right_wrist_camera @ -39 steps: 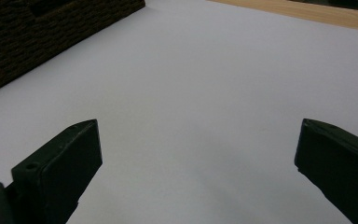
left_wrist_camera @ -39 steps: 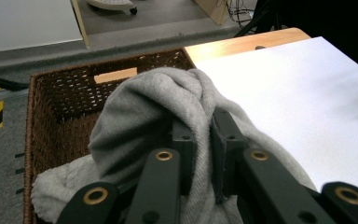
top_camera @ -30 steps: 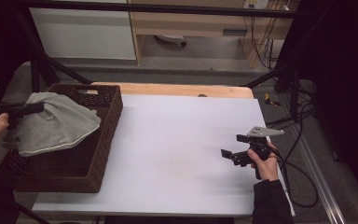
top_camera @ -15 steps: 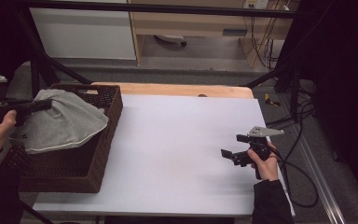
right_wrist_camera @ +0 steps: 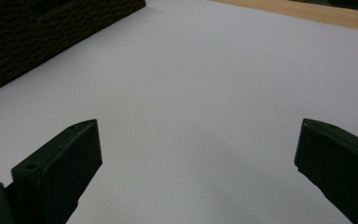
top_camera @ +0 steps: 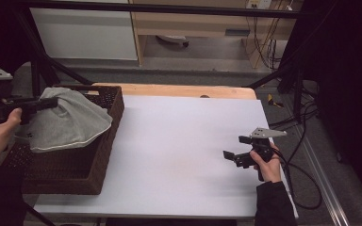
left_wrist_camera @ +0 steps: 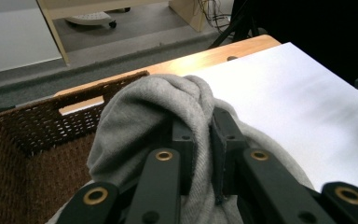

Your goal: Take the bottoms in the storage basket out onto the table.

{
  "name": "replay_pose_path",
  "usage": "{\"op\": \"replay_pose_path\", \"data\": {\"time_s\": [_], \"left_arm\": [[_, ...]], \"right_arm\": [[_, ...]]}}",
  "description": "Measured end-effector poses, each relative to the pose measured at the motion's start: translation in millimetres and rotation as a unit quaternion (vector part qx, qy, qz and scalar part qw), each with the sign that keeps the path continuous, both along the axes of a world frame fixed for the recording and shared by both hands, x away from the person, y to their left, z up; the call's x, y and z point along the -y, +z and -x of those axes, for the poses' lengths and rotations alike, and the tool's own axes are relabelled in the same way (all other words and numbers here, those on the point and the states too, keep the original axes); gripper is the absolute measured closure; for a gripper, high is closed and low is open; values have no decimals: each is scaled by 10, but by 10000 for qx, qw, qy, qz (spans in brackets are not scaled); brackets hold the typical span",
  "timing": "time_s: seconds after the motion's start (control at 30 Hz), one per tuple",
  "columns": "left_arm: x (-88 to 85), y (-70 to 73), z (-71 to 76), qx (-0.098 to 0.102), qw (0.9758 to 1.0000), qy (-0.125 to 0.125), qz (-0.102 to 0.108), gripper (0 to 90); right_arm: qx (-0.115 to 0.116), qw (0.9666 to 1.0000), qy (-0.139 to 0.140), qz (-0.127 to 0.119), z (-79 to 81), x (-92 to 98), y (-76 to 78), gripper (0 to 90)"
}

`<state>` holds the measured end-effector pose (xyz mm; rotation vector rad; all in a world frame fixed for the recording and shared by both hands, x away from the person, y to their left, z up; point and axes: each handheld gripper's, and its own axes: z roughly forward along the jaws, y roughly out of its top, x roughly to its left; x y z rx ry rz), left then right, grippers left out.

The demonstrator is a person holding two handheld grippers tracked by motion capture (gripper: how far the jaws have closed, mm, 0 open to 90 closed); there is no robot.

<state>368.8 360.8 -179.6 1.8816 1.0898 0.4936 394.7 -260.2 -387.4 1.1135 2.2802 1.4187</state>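
floor (top_camera: 207,70): grey; cabinet (top_camera: 193,21): light wood; surroundings dim

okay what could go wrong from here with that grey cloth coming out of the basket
1. The left gripper pinches just one bunched fold of the grey cloth between its fingers; that fold could slip out.
2. The cloth hangs over the wall of the wicker basket, so its hem might snag on the weave and drag or tip the basket.
3. The right gripper sits open, low over the white table, far from the cloth, so it may be late to catch the loose side.
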Motion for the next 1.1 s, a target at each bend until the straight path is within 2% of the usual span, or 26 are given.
{"op": "replay_pose_path", "data": {"time_s": [0.43, 1.1], "left_arm": [[172, 96, -31, 122, 9998, -139, 40, 814], [441, 149, -72, 248, 9989, -402, 30, 814]], "right_arm": [[2, 10000, 4, -3, -2, -4, -3, 12], [7, 10000, 11, -1, 0, 1, 0, 12]]}}
